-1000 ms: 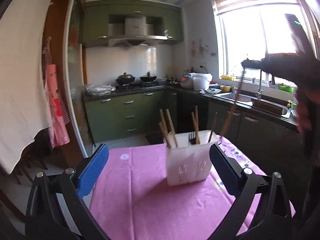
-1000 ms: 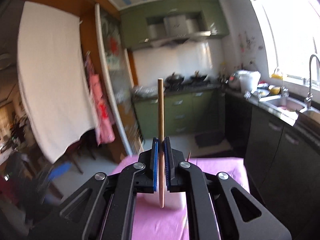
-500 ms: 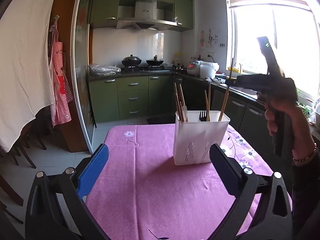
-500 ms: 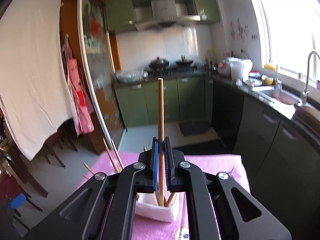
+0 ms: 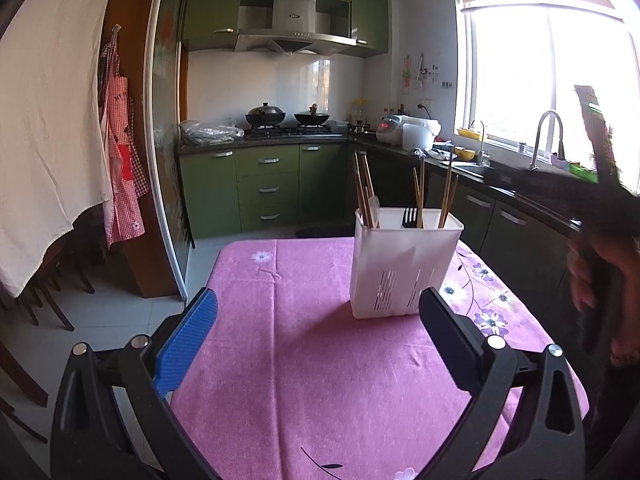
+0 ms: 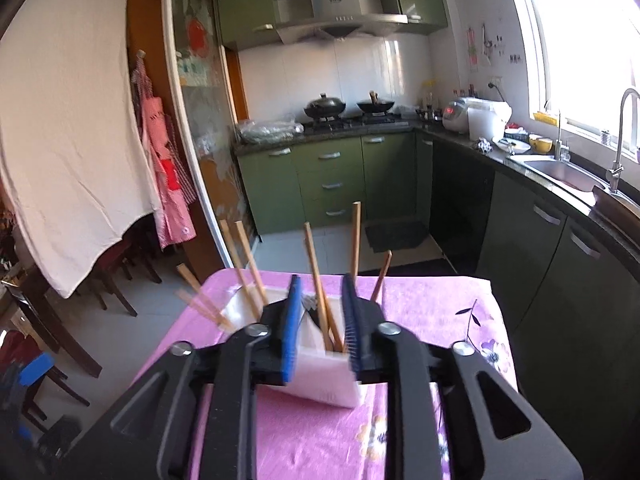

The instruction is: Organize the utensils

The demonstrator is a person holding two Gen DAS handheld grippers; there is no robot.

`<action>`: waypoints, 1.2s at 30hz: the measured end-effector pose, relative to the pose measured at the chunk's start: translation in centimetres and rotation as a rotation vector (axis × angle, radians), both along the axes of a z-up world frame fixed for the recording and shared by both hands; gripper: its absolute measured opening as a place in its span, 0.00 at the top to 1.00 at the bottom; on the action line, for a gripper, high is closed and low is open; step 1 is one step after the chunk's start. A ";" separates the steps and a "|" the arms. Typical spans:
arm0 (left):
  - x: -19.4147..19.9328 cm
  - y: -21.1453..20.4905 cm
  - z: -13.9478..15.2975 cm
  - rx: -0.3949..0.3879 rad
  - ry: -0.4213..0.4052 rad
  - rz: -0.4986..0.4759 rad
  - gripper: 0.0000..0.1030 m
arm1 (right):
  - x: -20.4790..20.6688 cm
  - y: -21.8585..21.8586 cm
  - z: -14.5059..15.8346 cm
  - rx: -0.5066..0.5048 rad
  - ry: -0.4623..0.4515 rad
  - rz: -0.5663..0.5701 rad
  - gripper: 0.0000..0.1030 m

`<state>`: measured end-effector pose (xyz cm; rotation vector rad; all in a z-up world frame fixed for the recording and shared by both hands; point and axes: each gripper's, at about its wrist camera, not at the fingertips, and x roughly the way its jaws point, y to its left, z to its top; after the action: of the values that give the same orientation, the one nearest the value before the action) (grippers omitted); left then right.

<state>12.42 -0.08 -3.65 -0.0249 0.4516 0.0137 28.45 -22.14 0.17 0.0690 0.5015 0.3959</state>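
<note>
Only illegible lettering on range hood point(image 5: 294, 16)

Home kitchen, as I see it: green cabinets point(image 5: 267, 184), steel range hood point(image 5: 294, 36), two woks on the gas hob point(image 5: 288, 131), rice cooker point(image 6: 460, 114), sink with tap point(image 6: 568, 172), aprons point(image 5: 122, 168) hanging, pink floral tablecloth point(image 5: 320, 360).
</note>
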 end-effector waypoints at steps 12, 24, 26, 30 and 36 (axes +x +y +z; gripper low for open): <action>-2.5 -1.1 -2.5 0.005 0.053 -0.027 0.07 | -15.5 -5.5 -8.7 -0.001 0.028 -0.100 0.24; -7.9 -0.9 -1.8 0.027 0.019 0.015 0.07 | -22.9 -5.7 -6.9 -0.037 -0.088 -0.126 0.05; -8.9 -0.9 -1.5 0.035 0.004 0.024 0.07 | -23.4 -5.8 -6.5 -0.039 -0.095 -0.133 0.05; -10.4 -0.9 -1.3 0.043 -0.009 0.035 0.07 | -24.7 -6.1 -6.0 -0.039 -0.101 -0.141 0.05; -12.0 -1.1 -1.0 0.058 -0.023 0.038 0.07 | -25.7 -6.3 -5.6 -0.043 -0.105 -0.142 0.05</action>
<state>0.44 -1.15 -4.67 0.0232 0.4274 0.0635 2.72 -28.46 -5.39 0.0422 0.3990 0.2487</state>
